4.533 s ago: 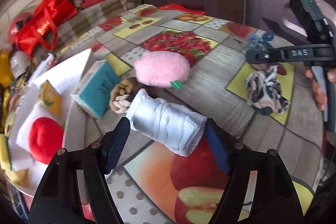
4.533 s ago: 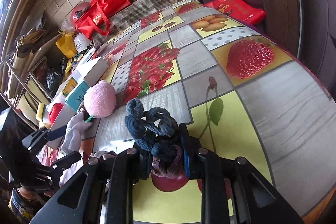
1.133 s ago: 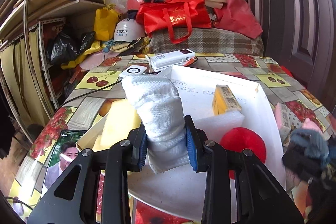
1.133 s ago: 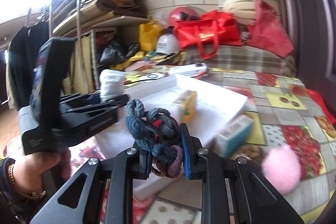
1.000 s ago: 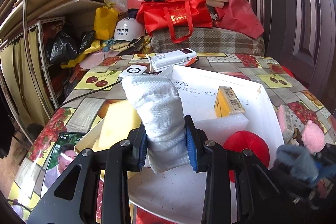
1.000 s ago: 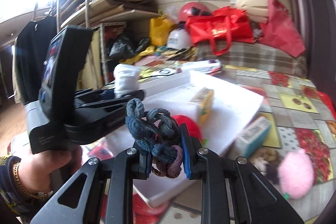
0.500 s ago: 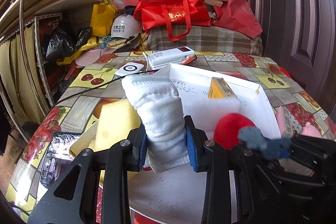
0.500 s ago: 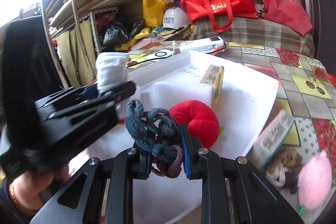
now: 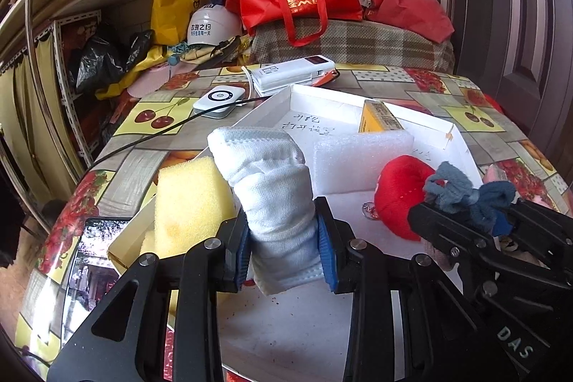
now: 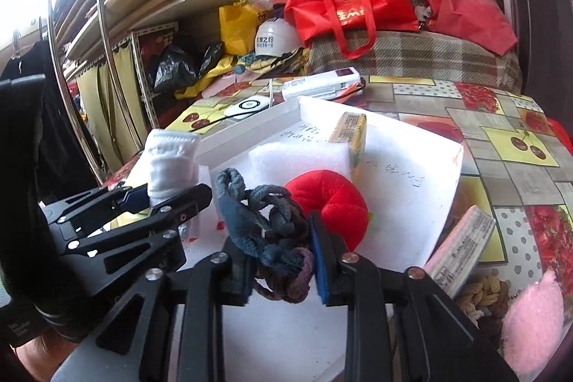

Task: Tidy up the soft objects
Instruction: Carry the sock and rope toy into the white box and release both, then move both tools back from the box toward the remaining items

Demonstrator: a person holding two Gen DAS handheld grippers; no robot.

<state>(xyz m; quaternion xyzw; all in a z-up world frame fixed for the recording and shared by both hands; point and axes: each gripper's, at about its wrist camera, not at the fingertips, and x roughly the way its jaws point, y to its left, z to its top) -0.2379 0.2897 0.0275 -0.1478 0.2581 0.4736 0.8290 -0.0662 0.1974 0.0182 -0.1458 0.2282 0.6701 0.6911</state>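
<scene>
My left gripper (image 9: pixel 283 238) is shut on a rolled white sock (image 9: pixel 268 181), held upright over the near left part of the white tray (image 9: pixel 358 328). My right gripper (image 10: pixel 281 253) has a knotted blue and purple hair-tie bundle (image 10: pixel 261 221) between its pads, still touching both; its jaws are opening. It hovers over the tray in front of a red plush (image 10: pixel 336 203). In the tray lie a white foam block (image 9: pixel 358 160), a yellow sponge (image 9: pixel 189 199) and a yellow box (image 9: pixel 379 117). The two grippers are side by side, nearly touching.
Right of the tray on the fruit-print table lie a pink pompom (image 10: pixel 533 310), a braided rope knot (image 10: pixel 480 296) and a small carton (image 10: pixel 462 246). A phone (image 9: pixel 93 260) lies at the near left; a power bank (image 9: pixel 293 74) and cable are behind the tray. Bags and helmets crowd the back.
The right gripper has moved in over the tray, close beside the left one, and its jaws have parted slightly around the bundle. The left gripper has stayed put with the sock.
</scene>
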